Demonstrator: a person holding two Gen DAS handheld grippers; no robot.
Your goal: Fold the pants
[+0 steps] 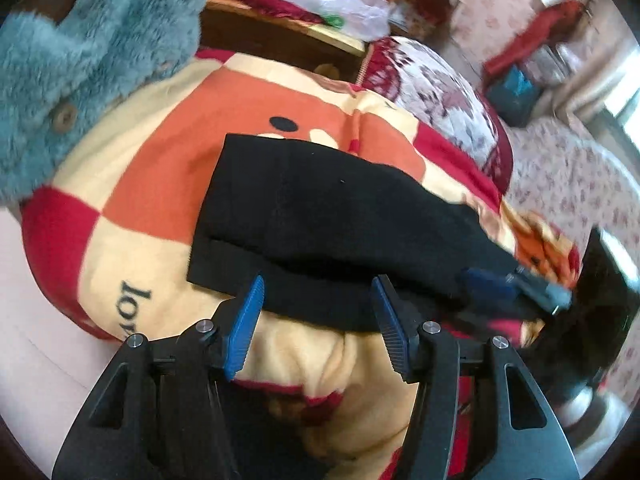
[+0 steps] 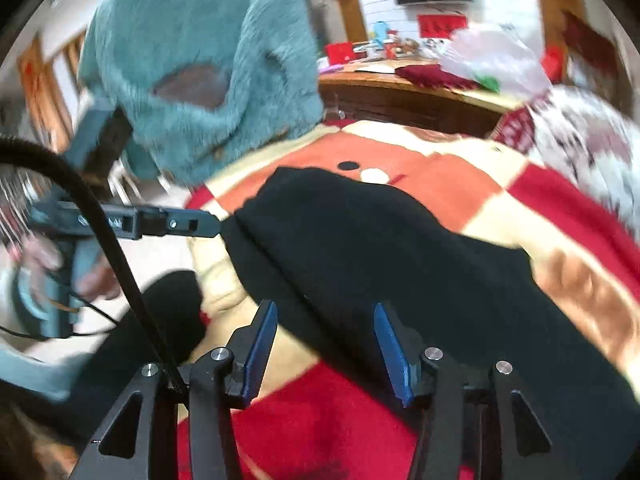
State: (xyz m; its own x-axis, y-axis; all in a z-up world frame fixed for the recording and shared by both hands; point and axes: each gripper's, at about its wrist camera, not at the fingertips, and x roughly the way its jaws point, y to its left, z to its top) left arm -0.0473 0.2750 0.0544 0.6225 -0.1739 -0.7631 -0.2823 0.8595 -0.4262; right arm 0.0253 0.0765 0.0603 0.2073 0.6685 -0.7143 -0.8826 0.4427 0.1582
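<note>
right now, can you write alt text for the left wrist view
The open left gripper hovers at the near edge of black folded pants lying on an orange, cream and red checked blanket. A fuzzy teal garment hangs upper left; the right gripper touches the pants' right end.

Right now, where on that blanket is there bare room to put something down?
Bare checkered blanket lies between the black pants and the teal fuzzy coat, and on the red squares under the right claw. It is crowded toward the floral quilt.
</note>
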